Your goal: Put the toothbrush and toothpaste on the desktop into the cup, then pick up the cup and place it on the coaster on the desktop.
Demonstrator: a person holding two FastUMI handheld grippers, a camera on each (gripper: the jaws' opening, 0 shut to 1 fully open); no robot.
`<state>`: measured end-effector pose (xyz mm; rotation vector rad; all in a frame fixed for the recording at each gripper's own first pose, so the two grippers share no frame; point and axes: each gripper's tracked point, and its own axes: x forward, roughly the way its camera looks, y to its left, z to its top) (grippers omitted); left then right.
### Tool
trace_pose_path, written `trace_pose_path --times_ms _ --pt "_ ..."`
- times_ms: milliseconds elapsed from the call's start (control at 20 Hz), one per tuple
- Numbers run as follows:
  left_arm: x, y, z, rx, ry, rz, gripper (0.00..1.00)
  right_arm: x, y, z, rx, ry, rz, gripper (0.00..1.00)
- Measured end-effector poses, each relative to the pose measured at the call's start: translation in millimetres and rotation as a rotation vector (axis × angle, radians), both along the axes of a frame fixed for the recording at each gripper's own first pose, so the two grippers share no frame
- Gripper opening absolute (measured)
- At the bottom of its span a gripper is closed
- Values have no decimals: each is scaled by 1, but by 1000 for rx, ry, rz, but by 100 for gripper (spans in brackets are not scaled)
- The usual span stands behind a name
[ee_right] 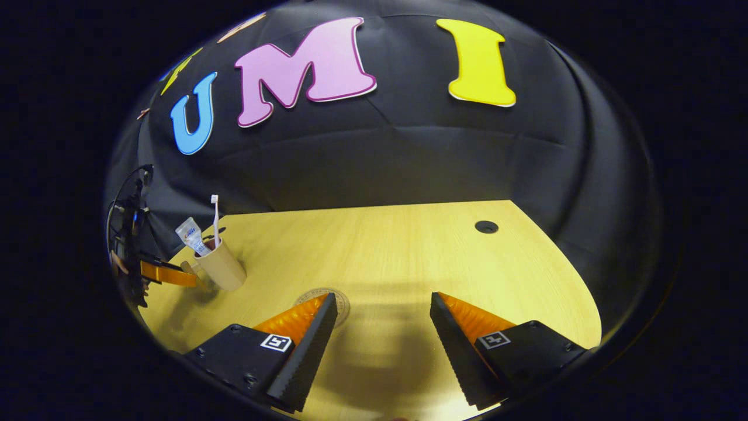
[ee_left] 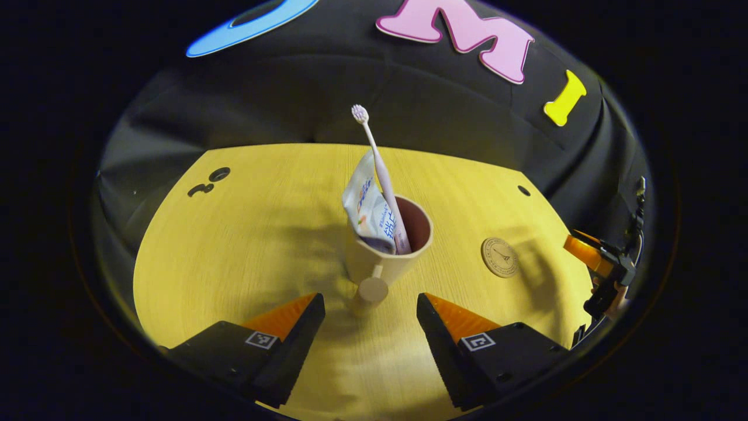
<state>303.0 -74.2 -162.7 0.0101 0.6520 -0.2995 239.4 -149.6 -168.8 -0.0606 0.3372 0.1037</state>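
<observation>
A beige cup stands upright at the middle of the yellow desktop. Its handle points at my left gripper, which is open, with the handle just ahead of the gap between the fingertips. Inside the cup lean a pale toothbrush, bristles up, and a white toothpaste tube. A round tan coaster lies to the cup's right. In the right gripper view the cup is far left, and the coaster peeks out behind one finger of my open right gripper.
Round cable holes sit near the desk's far edge. The black cloth wall closes off the back. The right gripper hovers at the desk's right edge, past the coaster.
</observation>
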Motion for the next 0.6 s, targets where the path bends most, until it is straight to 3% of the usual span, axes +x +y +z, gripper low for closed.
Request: trace_pose_path --times_ms 400,500,550,600 --pt "26 -1 -25 209 174 -71 94 -59 -77 -10 59 63 -163 98" --pt "26 -6 -29 225 217 -88 88 -70 -84 -12 142 90 -221 98" --pt "26 -9 -31 220 233 -92 77 -72 -82 -13 179 95 -236 98" --pt "27 -10 -30 220 239 -89 73 -75 -85 -14 188 97 -249 98"
